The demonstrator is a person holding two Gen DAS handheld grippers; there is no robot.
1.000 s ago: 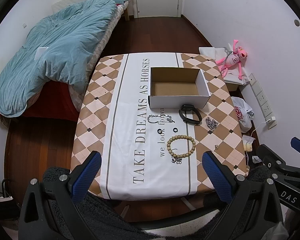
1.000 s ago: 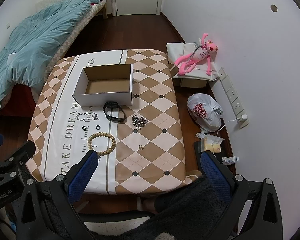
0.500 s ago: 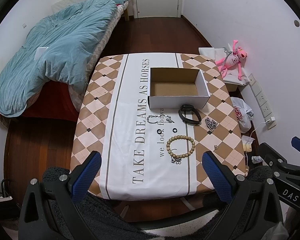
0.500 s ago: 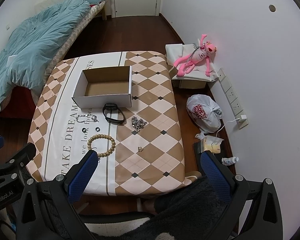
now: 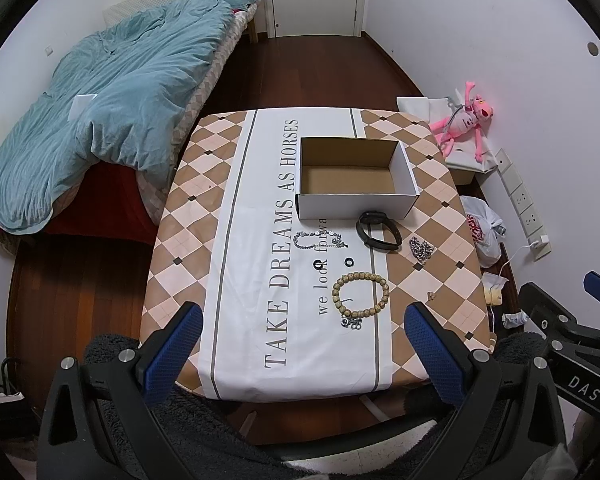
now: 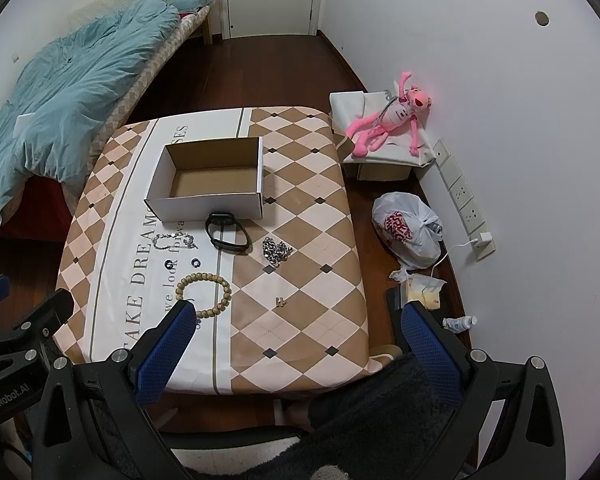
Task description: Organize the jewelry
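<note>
Left wrist view: the left gripper (image 5: 300, 344) hangs above the counter's (image 5: 236, 184) near edge, blue ribbed fingers (image 5: 172, 350) spread wide, nothing between them. Open cloth lies ahead. The round wooden bead bracelet (image 5: 360, 295) sits mid-counter; behind it the black smooth wristband (image 5: 378, 234) touches the open white cardboard box (image 5: 356, 178).

Right wrist view: the right gripper (image 6: 296, 344) is spread too, empty, over the counter's near right corner. The heaped silver chain (image 6: 276, 251) glints on bare checked cloth, apart from the wristband.

Left gripper (image 5: 303, 350) hangs wide open above the table (image 5: 188, 240); wooden bead bracelet (image 5: 360, 295), black band (image 5: 378, 234) and chains sit near the cardboard box (image 5: 356, 204).
</note>
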